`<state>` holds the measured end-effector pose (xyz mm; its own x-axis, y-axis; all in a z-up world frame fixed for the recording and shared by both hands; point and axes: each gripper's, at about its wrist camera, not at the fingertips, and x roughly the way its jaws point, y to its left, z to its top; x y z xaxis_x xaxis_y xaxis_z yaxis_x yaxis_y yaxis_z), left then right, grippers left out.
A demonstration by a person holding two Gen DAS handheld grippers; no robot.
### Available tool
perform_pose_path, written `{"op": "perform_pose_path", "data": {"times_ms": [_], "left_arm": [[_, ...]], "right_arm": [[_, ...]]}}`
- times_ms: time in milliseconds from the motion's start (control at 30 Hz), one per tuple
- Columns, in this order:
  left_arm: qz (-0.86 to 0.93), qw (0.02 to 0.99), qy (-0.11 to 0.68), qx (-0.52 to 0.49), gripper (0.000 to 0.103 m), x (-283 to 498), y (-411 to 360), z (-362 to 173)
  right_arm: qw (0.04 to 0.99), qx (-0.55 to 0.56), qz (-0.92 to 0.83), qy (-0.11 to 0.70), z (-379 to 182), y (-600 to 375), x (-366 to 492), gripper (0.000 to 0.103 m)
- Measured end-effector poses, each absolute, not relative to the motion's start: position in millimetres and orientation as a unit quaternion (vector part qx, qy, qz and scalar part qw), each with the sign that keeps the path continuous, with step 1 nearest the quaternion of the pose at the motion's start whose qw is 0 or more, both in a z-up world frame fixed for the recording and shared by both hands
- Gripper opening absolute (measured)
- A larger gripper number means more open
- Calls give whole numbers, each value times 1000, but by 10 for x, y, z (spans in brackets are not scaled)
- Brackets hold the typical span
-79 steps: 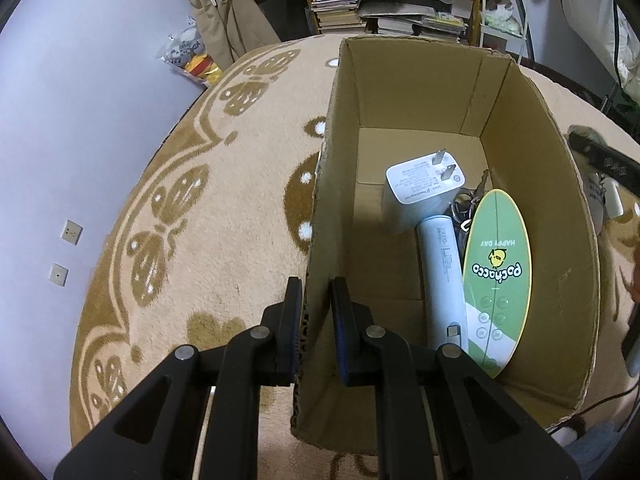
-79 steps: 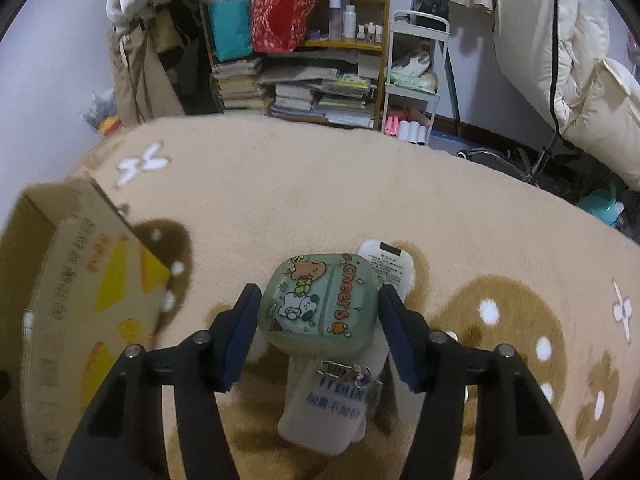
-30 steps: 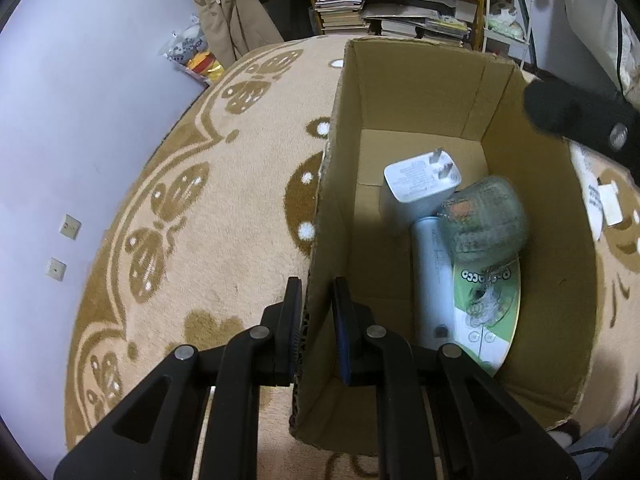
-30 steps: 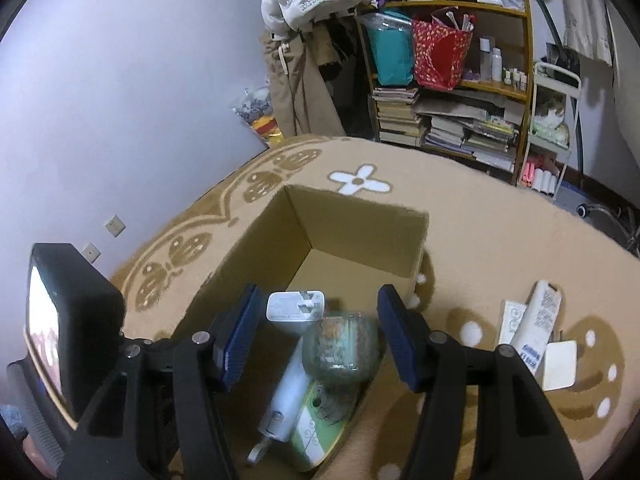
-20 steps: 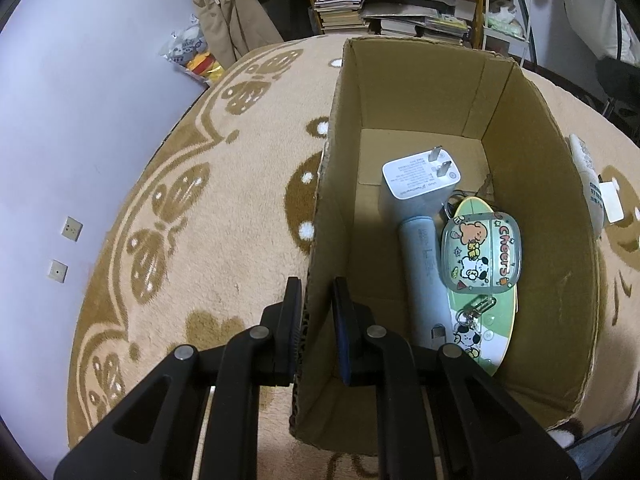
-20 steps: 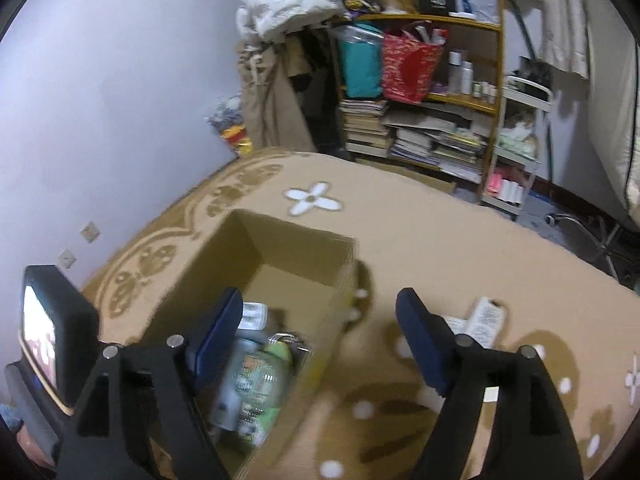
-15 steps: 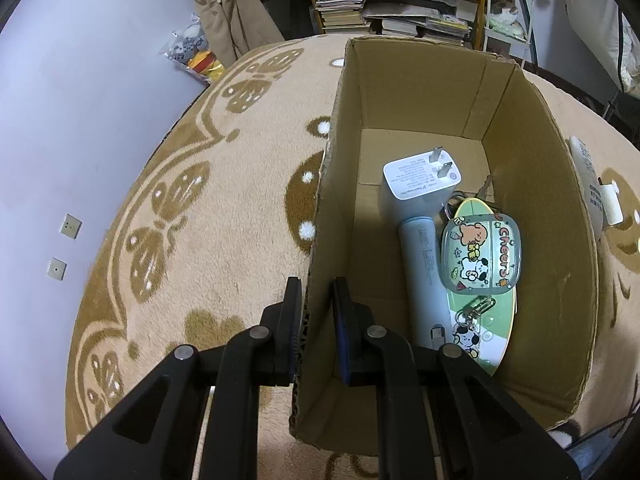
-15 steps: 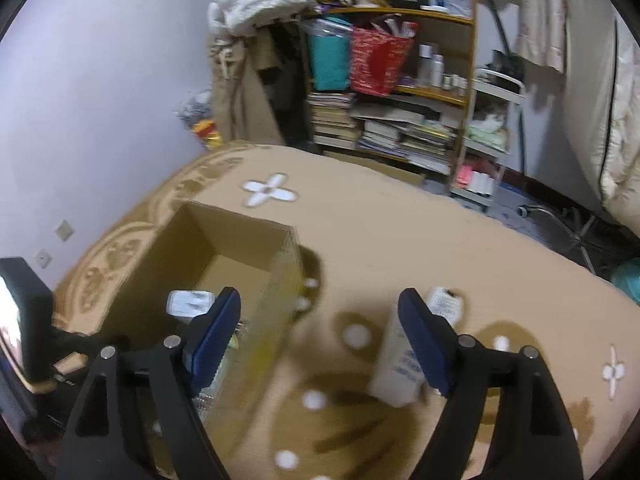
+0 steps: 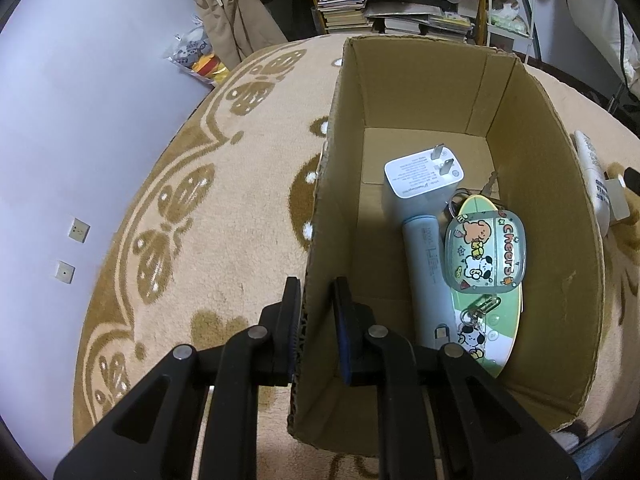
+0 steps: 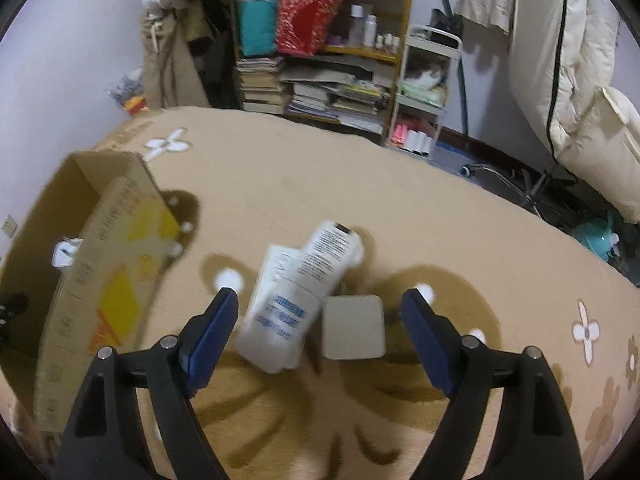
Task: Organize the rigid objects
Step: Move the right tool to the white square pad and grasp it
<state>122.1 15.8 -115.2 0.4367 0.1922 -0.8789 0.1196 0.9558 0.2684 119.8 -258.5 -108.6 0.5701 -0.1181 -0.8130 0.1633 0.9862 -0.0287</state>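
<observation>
My left gripper (image 9: 316, 312) clenches the cardboard box (image 9: 532, 92) wall. Right gripper (image 10: 320, 330), jaws spread empty, hangs over the white tube (image 10: 304, 292) beside the box on the rug (image 10: 460, 240). Best to straddle the tube's width squarely, clear of the square pad (image 10: 353, 327).

Light level: dim indoor, warm cast on the carpet (image 9: 224, 240), cool grey on the wall (image 9: 80, 92).
Source: overhead, not in frame.
Shadows: soft; inner left wall of the cardboard box (image 9: 576, 240) dark, shade falling across its floor.
Glare: mild sheen on the cartoon case (image 9: 485, 254).
Blur: left wrist view sharp; right wrist view smeared, print on the white tube (image 10: 304, 292) and box side unreadable.
Distortion: strong fisheye bowing, black corner vignette in both.
</observation>
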Motion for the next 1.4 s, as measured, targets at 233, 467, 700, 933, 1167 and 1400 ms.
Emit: {"op": "perform_pose_path", "data": {"times_ms": [233, 467, 700, 933, 1167, 1400], "left_arm": [[21, 835, 530, 149, 16, 1219, 150, -1149], [21, 835, 527, 153, 16, 1211, 152, -1150], [21, 835, 528, 153, 16, 1207, 147, -1149], [20, 835, 528, 154, 16, 1210, 139, -1145], [19, 835, 527, 156, 16, 1214, 134, -1134], [19, 835, 527, 154, 16, 1221, 128, -1135]], "right_arm": [[874, 58, -103, 472, -1347, -2866, 1211, 85], [863, 53, -114, 489, -1545, -2957, 1266, 71], [851, 41, -110, 512, -1718, -2929, 1322, 64], [847, 43, -119, 516, -1812, -2964, 1296, 48], [854, 70, -131, 499, -1626, -3028, 1202, 48], [875, 102, -108, 461, -1282, -2880, 1151, 48]]}}
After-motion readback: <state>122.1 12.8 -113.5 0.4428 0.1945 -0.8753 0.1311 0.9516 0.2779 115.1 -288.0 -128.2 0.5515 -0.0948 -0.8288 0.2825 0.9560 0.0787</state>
